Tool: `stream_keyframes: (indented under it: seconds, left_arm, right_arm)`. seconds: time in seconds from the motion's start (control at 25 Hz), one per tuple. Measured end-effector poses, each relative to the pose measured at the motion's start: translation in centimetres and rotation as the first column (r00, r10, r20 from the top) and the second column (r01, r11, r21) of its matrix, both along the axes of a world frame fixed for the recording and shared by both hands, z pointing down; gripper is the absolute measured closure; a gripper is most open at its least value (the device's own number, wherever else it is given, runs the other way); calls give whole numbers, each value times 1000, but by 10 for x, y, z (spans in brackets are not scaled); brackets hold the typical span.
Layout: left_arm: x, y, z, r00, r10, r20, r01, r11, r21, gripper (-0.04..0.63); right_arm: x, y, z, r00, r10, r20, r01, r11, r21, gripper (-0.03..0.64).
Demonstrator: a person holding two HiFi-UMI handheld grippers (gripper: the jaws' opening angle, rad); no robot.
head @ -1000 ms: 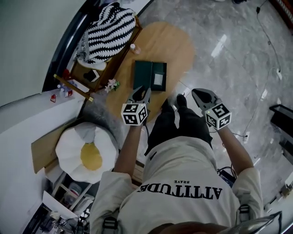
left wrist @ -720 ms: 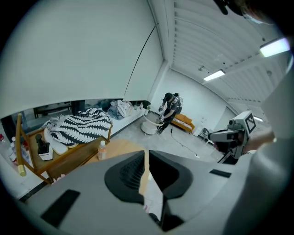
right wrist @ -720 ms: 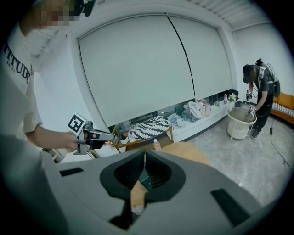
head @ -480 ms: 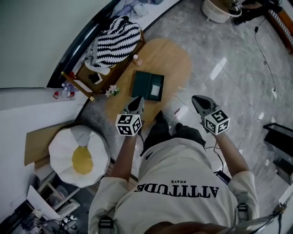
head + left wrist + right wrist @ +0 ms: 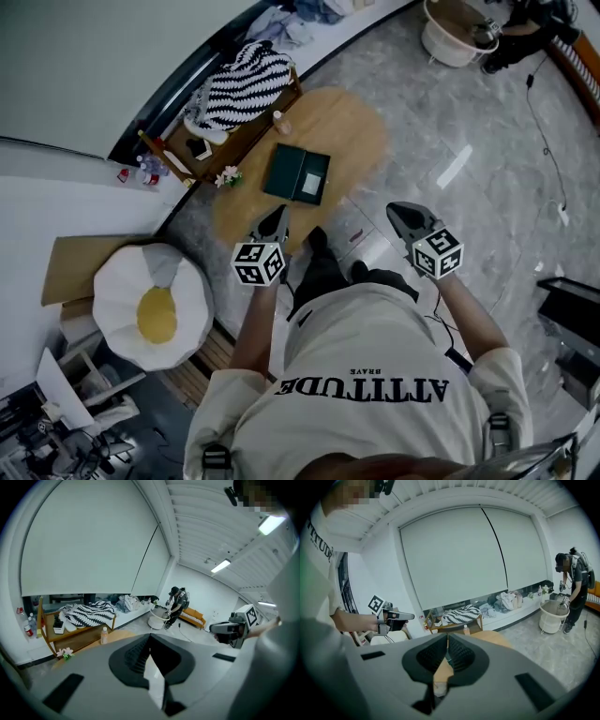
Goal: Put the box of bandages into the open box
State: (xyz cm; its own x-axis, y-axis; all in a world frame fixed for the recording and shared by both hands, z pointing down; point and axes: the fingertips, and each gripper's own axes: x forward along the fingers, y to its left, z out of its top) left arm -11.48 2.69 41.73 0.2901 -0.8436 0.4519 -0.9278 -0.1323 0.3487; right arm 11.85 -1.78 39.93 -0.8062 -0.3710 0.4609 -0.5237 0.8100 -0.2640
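The dark green open box lies on the round wooden table. A pale rectangular thing sits in its right half; it is too small to tell whether it is the bandage box. My left gripper hangs well above the table's near edge, short of the box. Its jaws have just been closing and now meet at the tip with nothing between them. My right gripper is held over the marble floor, right of the table, jaws together and empty.
A wooden bench with a striped blanket stands behind the table, and a small bottle stands on the table. An egg-shaped cushion lies at the left. Another person stands by a white basket far right.
Both grippers have risen and drawn back from the green box, which now looks smaller and farther off. The left gripper's tip no longer reaches the box's near edge.
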Motion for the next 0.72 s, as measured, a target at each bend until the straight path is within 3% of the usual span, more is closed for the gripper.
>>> stream_keyframes:
  seconds: [0.44,0.72]
  left_arm:
    - [56,78,-39,996,-87,38,83,993,78,574]
    - [62,119,-54,991,-122,58,117,989,91,574]
  right_arm:
    - [55,46,-21,994,-103,26,101,993,59,595]
    - [62,65,-32,990,-135,39,131,988,75,594]
